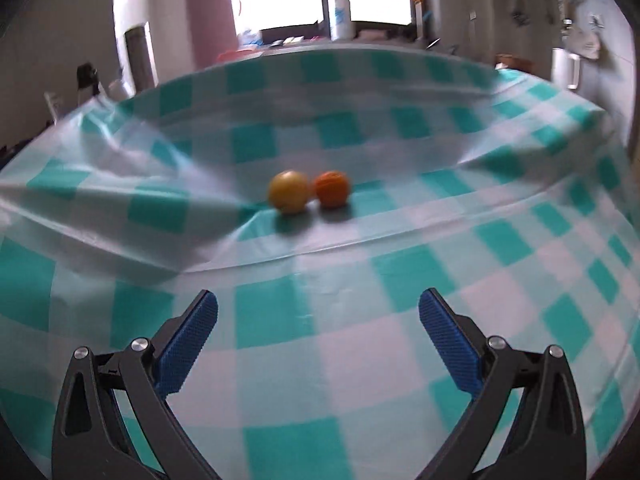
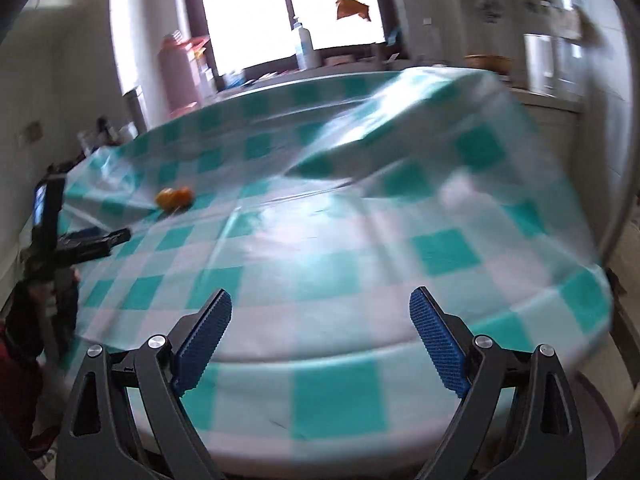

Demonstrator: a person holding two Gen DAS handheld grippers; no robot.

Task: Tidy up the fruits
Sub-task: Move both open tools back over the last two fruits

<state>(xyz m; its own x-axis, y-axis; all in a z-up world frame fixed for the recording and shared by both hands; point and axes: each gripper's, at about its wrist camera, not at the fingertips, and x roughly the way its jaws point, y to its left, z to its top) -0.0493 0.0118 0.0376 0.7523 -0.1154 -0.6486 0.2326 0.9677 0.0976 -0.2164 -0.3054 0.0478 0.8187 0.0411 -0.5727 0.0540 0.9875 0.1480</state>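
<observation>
- We see the two fruits best from the left wrist: a yellow fruit [image 1: 289, 192] and an orange fruit [image 1: 332, 189], side by side and touching, on the checked tablecloth [image 1: 360, 340].
- From the right wrist the fruits [image 2: 175, 197] are small and blurry, so there we cannot tell one from the other.
- A raised fold of the cloth [image 2: 384, 136] on the far side from the fruits is smeared, and we cannot see what is under it.
- A white bottle [image 1: 340, 14] stands beyond the fruits, by the bright window, where things are hard to make out.
- Our left tongs [image 1: 318, 304] are wide, with nothing between the blue pads. They hang over bare cloth on the near side of the fruits.
- Our right tongs [image 2: 320, 304] are wide too and hold nothing.
- From the right wrist, the left tongs [image 2: 96, 240] show dark and partly cut off, near the fruits.
- The table's near edge [image 2: 360, 356] curves just past the right tongs.
- There is lots of bare cloth between the fruits and that edge.
</observation>
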